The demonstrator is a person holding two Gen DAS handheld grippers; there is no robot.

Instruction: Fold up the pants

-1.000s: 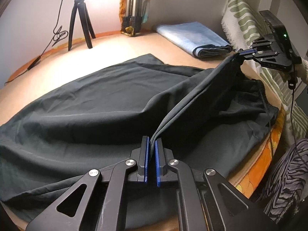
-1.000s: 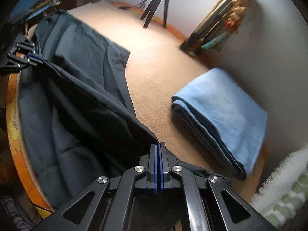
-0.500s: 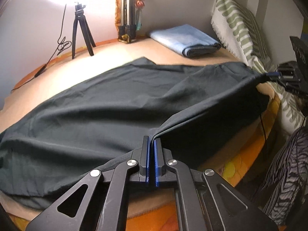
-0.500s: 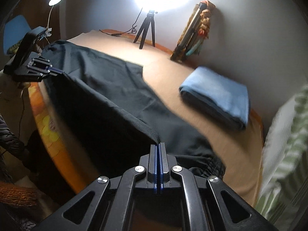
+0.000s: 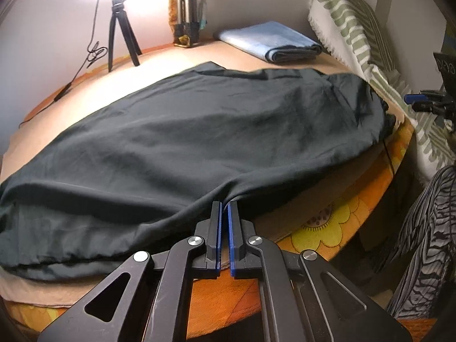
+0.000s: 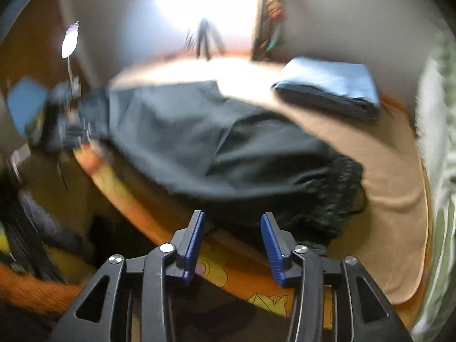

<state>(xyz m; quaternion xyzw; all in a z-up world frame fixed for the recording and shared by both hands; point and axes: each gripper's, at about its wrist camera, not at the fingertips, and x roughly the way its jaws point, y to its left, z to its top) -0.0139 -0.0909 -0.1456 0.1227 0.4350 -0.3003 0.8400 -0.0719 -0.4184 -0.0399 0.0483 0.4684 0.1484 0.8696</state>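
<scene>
The dark pants (image 5: 199,131) lie spread flat across the beige-covered bed. My left gripper (image 5: 224,203) is shut on a pinch of their near edge, by the bed's side. My right gripper (image 6: 233,218) is opening, its blue pads apart with no cloth pressed between them. It hovers just off the pants (image 6: 199,142) near the gathered elastic waistband (image 6: 342,188). In the left wrist view the right gripper (image 5: 413,101) shows at the far right, clear of the cloth. The right wrist view is blurred by motion, with the left gripper (image 6: 65,131) a smear at the pants' far end.
A folded blue cloth (image 5: 270,41) lies at the back of the bed beside a green-striped pillow (image 5: 356,28). A small tripod (image 5: 119,28) and a cable stand at the back left. The orange flowered sheet (image 5: 327,222) marks the bed's edge; a zebra-patterned leg (image 5: 421,228) stands beside it.
My right gripper let go of the waist edge, opened and drew back off the bed. The raised fold of the pants dropped flat. My left gripper pulled its edge toward the bed's side.
</scene>
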